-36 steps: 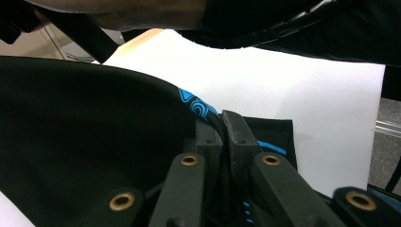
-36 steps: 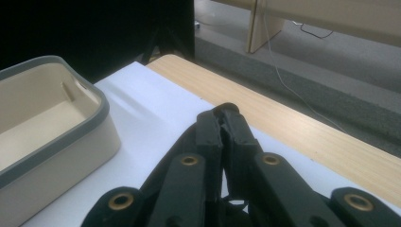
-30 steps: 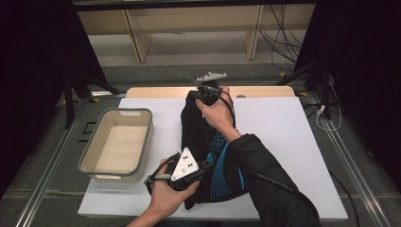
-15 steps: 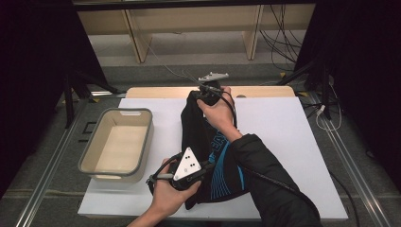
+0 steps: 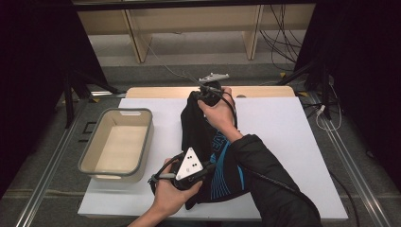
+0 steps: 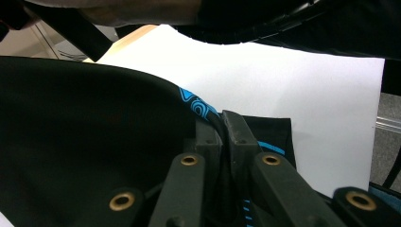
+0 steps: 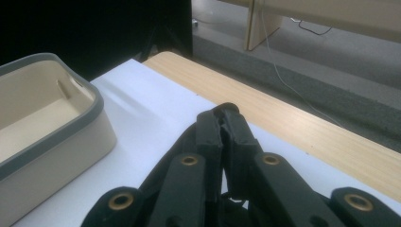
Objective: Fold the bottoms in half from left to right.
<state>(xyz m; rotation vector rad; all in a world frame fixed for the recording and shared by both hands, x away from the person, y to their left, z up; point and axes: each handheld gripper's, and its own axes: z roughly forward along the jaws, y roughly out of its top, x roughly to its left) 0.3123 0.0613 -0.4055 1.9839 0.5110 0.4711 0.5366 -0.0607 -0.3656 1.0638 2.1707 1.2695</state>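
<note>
Count: 1 black garment with blue print (image 5: 222,165), 1 beige bin with grey rim (image 5: 142,142), 1 white mat (image 5: 279,137) on 1 wooden table (image 5: 156,91). 2 handheld grippers: left gripper (image 5: 201,176), right gripper (image 5: 201,98). 2 hands on them. 1 grey three-cornered plate (image 5: 190,163) on each gripper, 2 total.

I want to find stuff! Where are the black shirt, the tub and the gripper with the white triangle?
black shirt (image 5: 222,161), high view, blue print.
tub (image 5: 142,142), high view, right rim.
left gripper (image 6: 221,124), left gripper view, between fingertips.
</note>
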